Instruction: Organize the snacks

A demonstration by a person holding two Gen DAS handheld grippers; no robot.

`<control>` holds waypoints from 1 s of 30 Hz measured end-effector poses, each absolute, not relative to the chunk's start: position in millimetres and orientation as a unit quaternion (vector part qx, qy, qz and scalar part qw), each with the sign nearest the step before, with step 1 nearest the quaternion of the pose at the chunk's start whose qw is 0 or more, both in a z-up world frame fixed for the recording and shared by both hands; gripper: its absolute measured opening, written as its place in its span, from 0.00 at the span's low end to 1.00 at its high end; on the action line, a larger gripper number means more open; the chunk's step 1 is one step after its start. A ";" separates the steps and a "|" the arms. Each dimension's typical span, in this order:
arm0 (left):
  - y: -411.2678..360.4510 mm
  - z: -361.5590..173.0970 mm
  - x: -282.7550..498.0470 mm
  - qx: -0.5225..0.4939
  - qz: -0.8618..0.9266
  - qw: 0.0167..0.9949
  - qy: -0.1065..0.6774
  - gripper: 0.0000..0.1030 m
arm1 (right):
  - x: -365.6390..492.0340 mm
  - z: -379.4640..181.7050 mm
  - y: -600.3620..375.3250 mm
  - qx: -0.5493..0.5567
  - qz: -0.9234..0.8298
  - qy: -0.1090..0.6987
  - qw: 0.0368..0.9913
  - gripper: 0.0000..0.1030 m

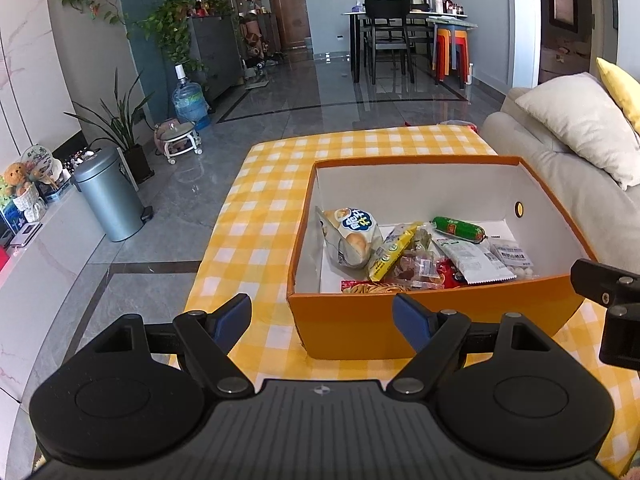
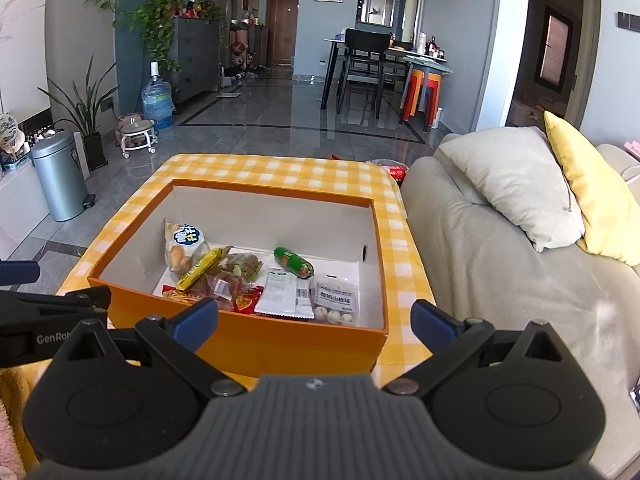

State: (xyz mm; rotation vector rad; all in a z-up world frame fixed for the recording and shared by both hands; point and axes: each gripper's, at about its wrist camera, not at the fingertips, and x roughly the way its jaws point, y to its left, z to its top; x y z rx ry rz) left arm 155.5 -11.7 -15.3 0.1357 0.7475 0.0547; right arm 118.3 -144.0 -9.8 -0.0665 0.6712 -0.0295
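Both tongs released, empty: left tongs (image 1: 322,320), right tongs (image 2: 316,320) hover before orange box (image 2: 248,340) on tabletop (image 1: 260,208). Snacks (image 2: 260,280) heaped inside, ahead and below; green sausage (image 2: 294,263) lies diagonally, nearer right tongs.

A yellow-checked tablecloth (image 1: 264,200) covers the low table. To its right stands a beige sofa (image 2: 500,264) with a grey cushion (image 2: 516,184) and a yellow cushion (image 2: 592,196) leaning together. On the left floor sit a silver pedal bin (image 1: 108,196), a potted plant (image 1: 120,128) and a water bottle (image 1: 190,100). Far off stand a dining table (image 1: 400,20), a black chair (image 1: 388,36) and stacked orange stools (image 1: 452,52)
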 end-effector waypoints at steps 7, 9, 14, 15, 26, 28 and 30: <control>-9.3 -11.0 153.7 0.058 0.025 0.930 0.362 0.91 | 115.1 -4.8 -139.8 -0.038 -0.013 0.325 0.945 0.96; -9.1 -10.3 153.0 0.056 0.024 0.931 0.361 0.91 | 115.2 -4.4 -139.5 -0.040 -0.013 0.323 0.945 0.96; -7.8 -7.6 152.2 0.051 0.024 0.932 0.359 0.91 | 113.7 -3.2 -137.5 -0.041 -0.011 0.322 0.946 0.96; -7.7 -7.3 152.1 0.051 0.024 0.932 0.358 0.91 | 113.1 -2.7 -137.1 -0.042 -0.011 0.322 0.946 0.96; -7.8 -6.0 150.7 0.051 0.025 0.932 0.358 0.91 | 109.6 -1.7 -135.5 -0.043 -0.011 0.321 0.946 0.96; -8.0 -5.6 150.6 0.051 0.024 0.932 0.357 0.91 | 108.9 -1.1 -136.5 -0.042 -0.011 0.320 0.946 0.96; -9.4 -2.7 148.8 0.051 0.023 0.933 0.355 0.91 | 108.0 -0.1 -137.4 -0.041 -0.012 0.319 0.947 0.96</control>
